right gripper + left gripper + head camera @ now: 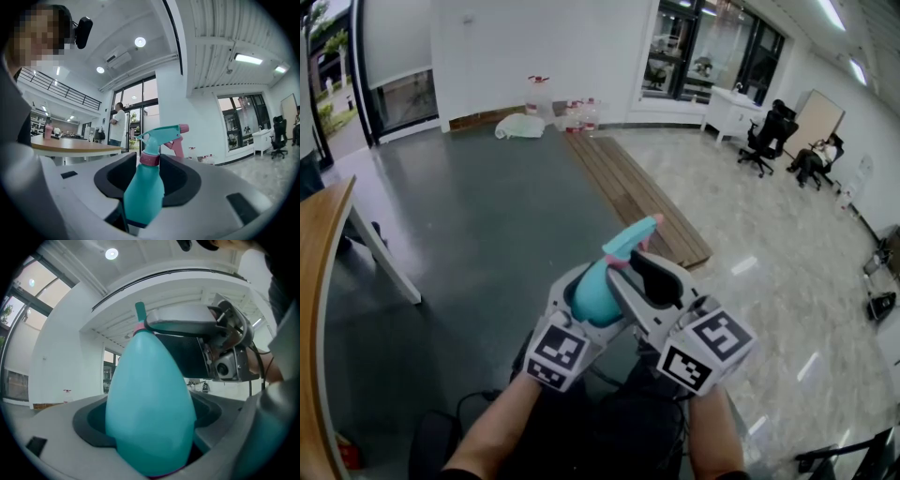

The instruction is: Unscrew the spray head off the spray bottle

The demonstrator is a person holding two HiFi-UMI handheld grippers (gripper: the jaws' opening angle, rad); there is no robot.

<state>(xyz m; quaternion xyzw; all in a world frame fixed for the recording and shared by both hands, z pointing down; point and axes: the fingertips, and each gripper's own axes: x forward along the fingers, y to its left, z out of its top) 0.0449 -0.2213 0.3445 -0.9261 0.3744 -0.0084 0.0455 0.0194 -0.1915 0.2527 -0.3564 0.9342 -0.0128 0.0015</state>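
Bottle (595, 292), in L jaws (R jaws apart)

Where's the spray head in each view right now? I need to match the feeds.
Head view: the spray head is at centre, pointing up and to the right over the dark floor.
Left gripper view: upper centre; only its teal top shows above the bottle.
Right gripper view: dead centre, seen side-on.
Shared landmark: the teal bottle body.

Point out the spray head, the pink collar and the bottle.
spray head (161, 133), right gripper view, its teal top
pink collar (150, 159), right gripper view, its front
bottle (150, 413), left gripper view, its teal body
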